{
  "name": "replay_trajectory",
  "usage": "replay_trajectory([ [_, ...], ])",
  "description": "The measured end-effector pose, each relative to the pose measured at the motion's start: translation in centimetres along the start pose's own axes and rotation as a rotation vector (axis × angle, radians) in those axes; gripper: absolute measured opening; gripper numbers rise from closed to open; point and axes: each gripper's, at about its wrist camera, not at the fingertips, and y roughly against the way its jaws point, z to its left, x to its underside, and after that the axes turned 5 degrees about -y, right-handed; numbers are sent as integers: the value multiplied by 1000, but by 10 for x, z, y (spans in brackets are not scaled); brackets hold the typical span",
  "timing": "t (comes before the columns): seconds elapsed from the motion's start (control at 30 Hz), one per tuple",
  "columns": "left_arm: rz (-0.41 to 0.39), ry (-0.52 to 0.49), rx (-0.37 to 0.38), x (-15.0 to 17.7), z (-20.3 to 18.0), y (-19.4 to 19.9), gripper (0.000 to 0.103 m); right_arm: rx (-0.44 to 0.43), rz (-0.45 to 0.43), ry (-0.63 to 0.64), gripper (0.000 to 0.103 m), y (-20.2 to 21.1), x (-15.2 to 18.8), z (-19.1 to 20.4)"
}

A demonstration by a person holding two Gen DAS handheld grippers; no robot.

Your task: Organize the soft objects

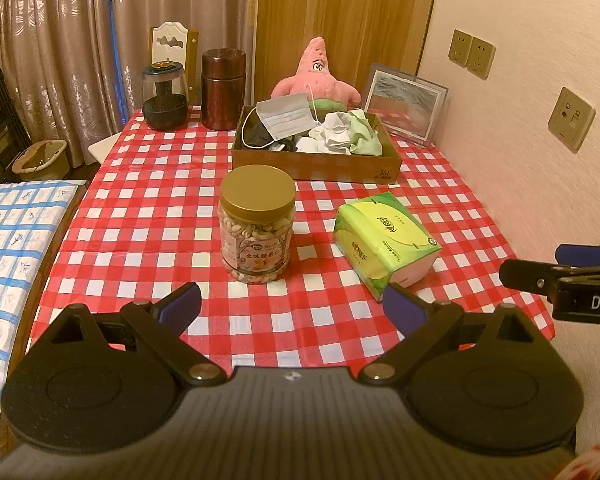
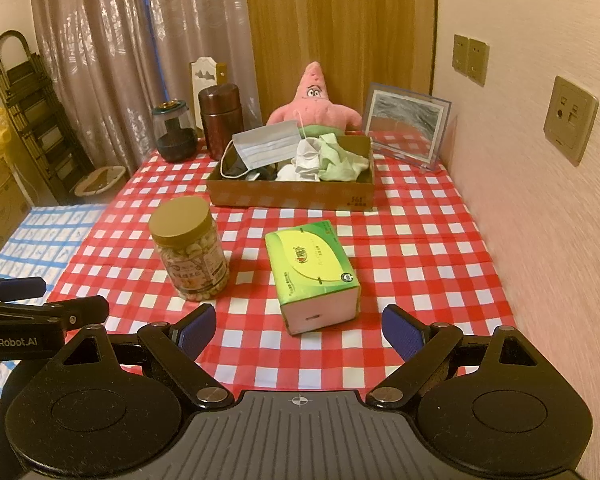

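A brown cardboard box [image 1: 316,164] [image 2: 288,196] stands at the back of the checkered table. It holds a grey face mask [image 1: 286,120] [image 2: 268,144], a black mask, white cloths [image 1: 334,134] and a green cloth [image 1: 366,136] [image 2: 342,160]. A pink star plush [image 1: 318,76] [image 2: 314,100] sits behind the box. A green tissue pack [image 1: 386,236] [image 2: 314,272] lies in front of it. My left gripper [image 1: 292,308] is open and empty above the near table edge. My right gripper [image 2: 298,330] is open and empty, just short of the tissue pack.
A nut jar with a gold lid [image 1: 256,222] [image 2: 188,248] stands left of the tissue pack. A dark glass jar [image 1: 165,96], a brown canister [image 1: 223,88] and a framed picture [image 1: 404,104] stand at the back. The wall [image 1: 540,160] bounds the table's right side.
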Motion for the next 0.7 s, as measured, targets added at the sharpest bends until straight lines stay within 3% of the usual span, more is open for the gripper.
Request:
replay_trajectory([
  [0.7,0,-1,1,0,0,0,97,0,1,-1,89,0,0,-2],
])
